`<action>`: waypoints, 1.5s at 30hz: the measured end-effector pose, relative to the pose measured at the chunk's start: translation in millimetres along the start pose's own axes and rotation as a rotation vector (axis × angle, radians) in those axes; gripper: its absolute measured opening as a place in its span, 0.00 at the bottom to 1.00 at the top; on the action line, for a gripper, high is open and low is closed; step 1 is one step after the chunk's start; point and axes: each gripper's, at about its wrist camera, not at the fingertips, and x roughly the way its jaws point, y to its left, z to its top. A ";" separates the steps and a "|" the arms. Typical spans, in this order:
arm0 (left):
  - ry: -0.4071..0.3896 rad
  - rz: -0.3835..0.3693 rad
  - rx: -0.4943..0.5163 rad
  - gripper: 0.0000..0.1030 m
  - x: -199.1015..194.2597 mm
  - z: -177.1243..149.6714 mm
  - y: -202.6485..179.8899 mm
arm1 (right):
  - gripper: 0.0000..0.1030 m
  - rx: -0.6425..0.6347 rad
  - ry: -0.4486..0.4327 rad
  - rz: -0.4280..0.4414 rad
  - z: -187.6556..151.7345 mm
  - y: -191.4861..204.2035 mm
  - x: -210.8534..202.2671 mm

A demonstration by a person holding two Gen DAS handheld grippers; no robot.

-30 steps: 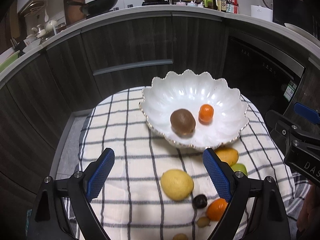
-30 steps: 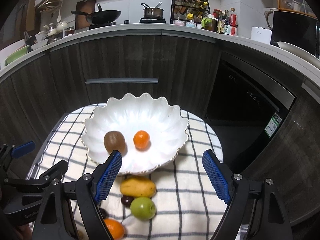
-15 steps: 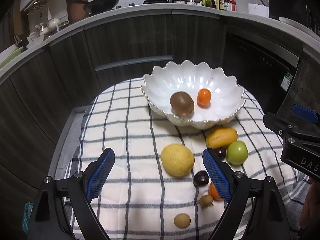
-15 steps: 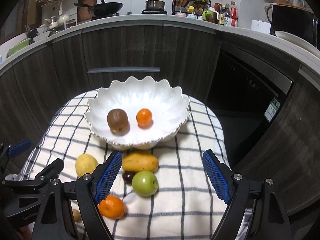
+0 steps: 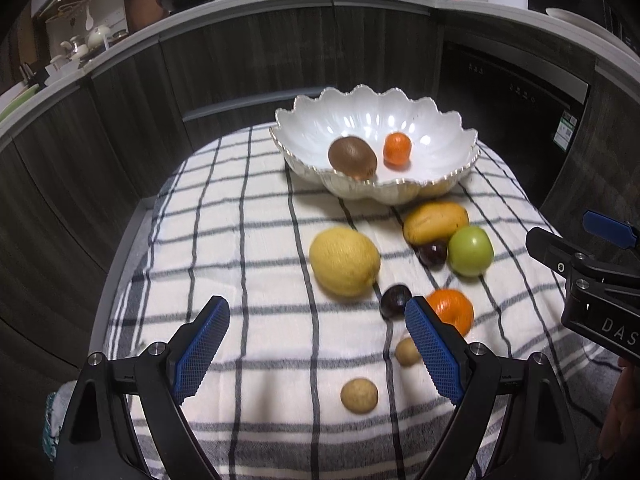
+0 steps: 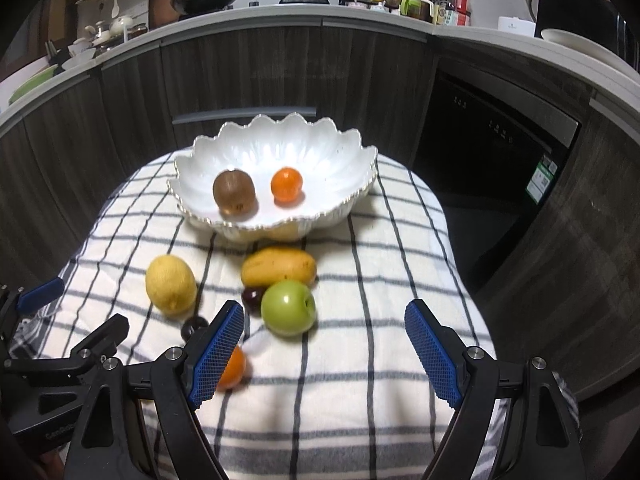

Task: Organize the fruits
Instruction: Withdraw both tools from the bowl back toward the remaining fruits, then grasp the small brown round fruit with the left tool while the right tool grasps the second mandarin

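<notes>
A white scalloped bowl (image 5: 440,132) (image 6: 340,152) at the far side of the checked cloth holds a brown kiwi (image 5: 352,157) (image 6: 234,191) and a small orange (image 5: 397,149) (image 6: 286,184). On the cloth lie a lemon (image 5: 344,266) (image 6: 171,289), a mango (image 5: 435,222) (image 6: 279,266), a green apple (image 5: 470,251) (image 6: 288,307), two dark plums (image 5: 433,253) (image 5: 394,300), an orange (image 5: 452,312) (image 6: 233,366) and two small tan fruits (image 5: 359,395) (image 5: 406,352). My left gripper (image 5: 316,346) hovers open over bare cloth. My right gripper (image 6: 324,350) is open, the apple just beyond its left pad.
The checked cloth (image 5: 240,240) covers a small rounded table with dark kitchen cabinets (image 6: 240,72) behind and a dishwasher front (image 6: 492,136) at the right. The counter above carries pans and bottles. The table edges drop off left and right.
Both grippers have drawn back and sunk, so the bowl sits farther off and the loose fruits on the cloth have come into view. The jaws have kept their width.
</notes>
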 end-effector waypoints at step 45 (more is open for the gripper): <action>0.134 -0.079 0.040 0.25 34.0 -56.8 -26.1 | 0.81 0.015 0.110 0.002 -34.9 -5.1 24.3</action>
